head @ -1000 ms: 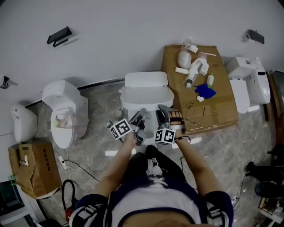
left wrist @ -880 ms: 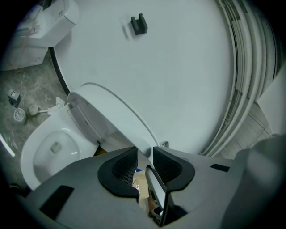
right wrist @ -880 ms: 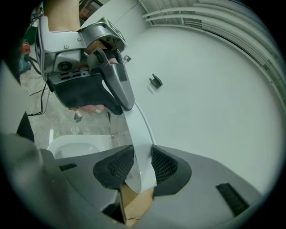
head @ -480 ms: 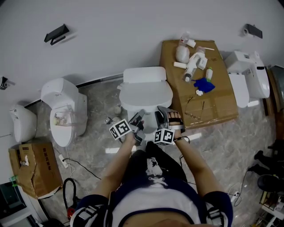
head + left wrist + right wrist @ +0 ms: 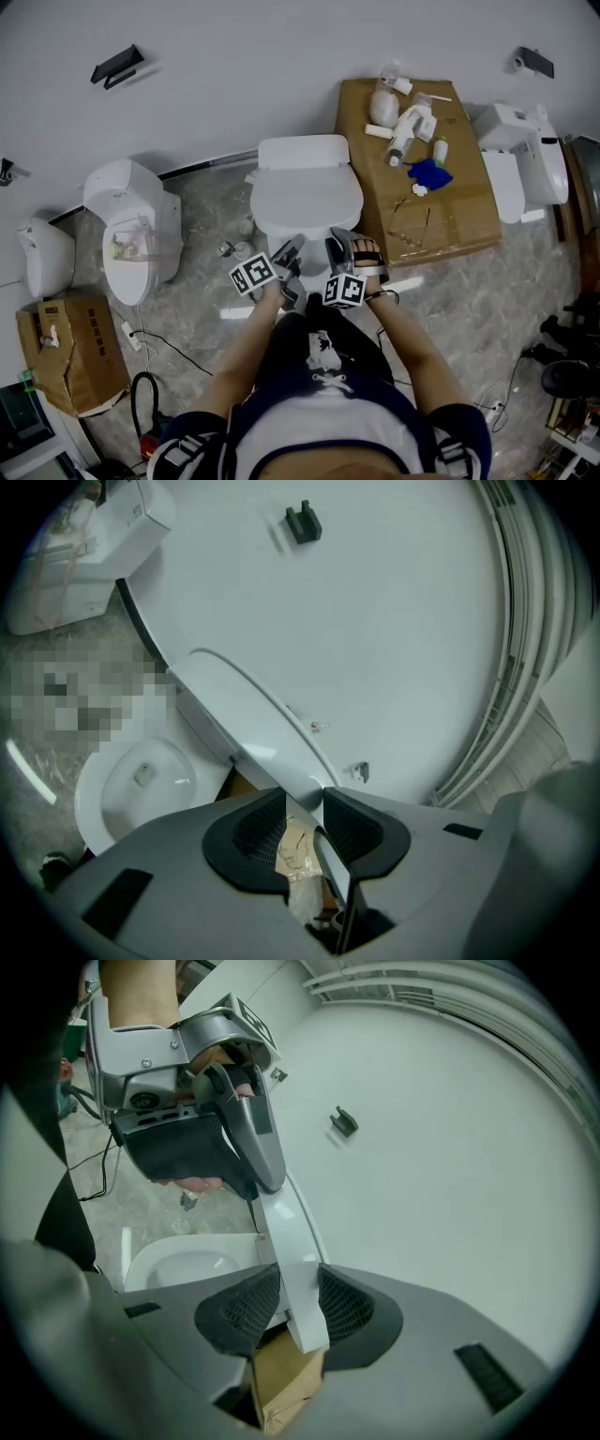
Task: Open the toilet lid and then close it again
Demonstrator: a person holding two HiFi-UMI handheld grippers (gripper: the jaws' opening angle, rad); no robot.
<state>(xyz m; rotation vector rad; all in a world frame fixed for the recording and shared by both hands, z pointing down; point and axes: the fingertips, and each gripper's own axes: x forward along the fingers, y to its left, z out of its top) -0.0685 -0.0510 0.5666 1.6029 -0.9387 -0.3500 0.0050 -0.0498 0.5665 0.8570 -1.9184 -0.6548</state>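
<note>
Left hand-held gripper (image 5: 305, 803): clamped on the front rim of the toilet lid (image 5: 246, 719), jaws just opening slightly, rim between my pads | right hand-held gripper (image 5: 298, 1290): clamped on the same rim, just beside | lid: tilted above bowl (image 5: 183, 1265), hinge beyond both grippers by tank (image 5: 302, 150) | next, I judge: lower both evenly.

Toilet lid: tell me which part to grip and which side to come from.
Grip the toilet lid at its thin front rim, coming from the front of the bowl, one jaw on each face. The lid seems to pivot at the tank end, so the front lip is the free edge and stands clear of the bowl. The right gripper is shut on that lip this way.
</note>
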